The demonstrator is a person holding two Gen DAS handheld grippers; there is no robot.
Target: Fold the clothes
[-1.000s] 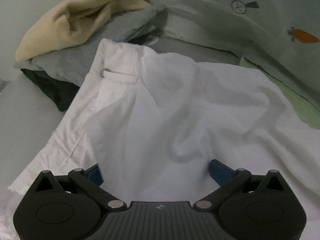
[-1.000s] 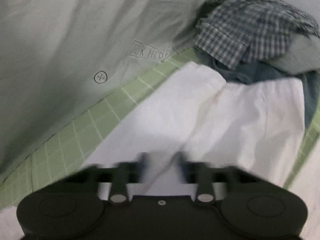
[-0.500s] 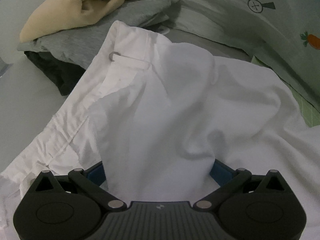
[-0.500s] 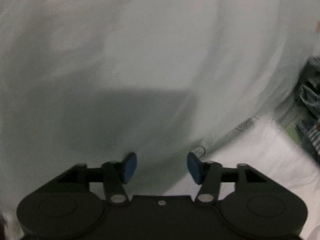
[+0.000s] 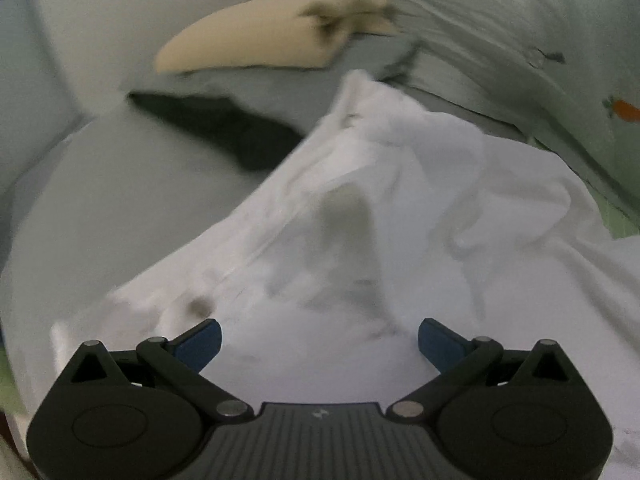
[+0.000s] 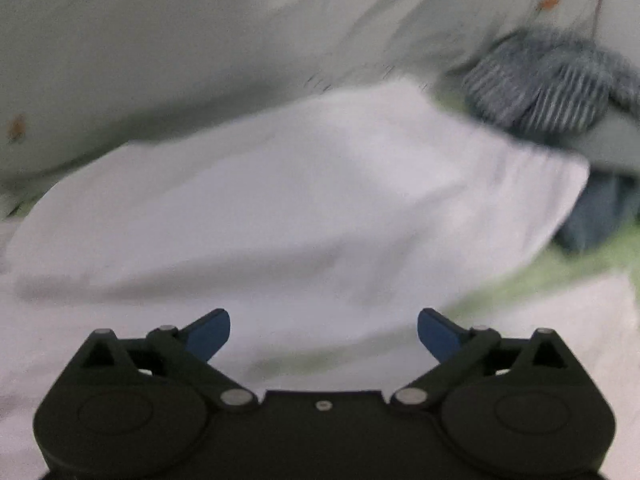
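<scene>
Pale bedding (image 5: 100, 208) was spread under a white garment (image 5: 400, 200), crumpled just ahead of the left gripper (image 5: 319, 340). Its fingers were held wide apart, gripping nothing. The right gripper (image 6: 323, 330) had just been opened wide, nothing held, above the cloth.

Looks like a bed with a pale grey-green duvet (image 5: 500, 20), little orange carrot prints (image 5: 626, 110) on it, green checked sheet (image 6: 560, 272) below that duvet.

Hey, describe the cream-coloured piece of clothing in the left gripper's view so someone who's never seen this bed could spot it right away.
Start from the big white garment spread in front of the left gripper, then look past its far edge to the small pile of clothes. The cream garment lies on top, over a grey layer and a black one. It is the only warm, pale yellow piece there.
</scene>
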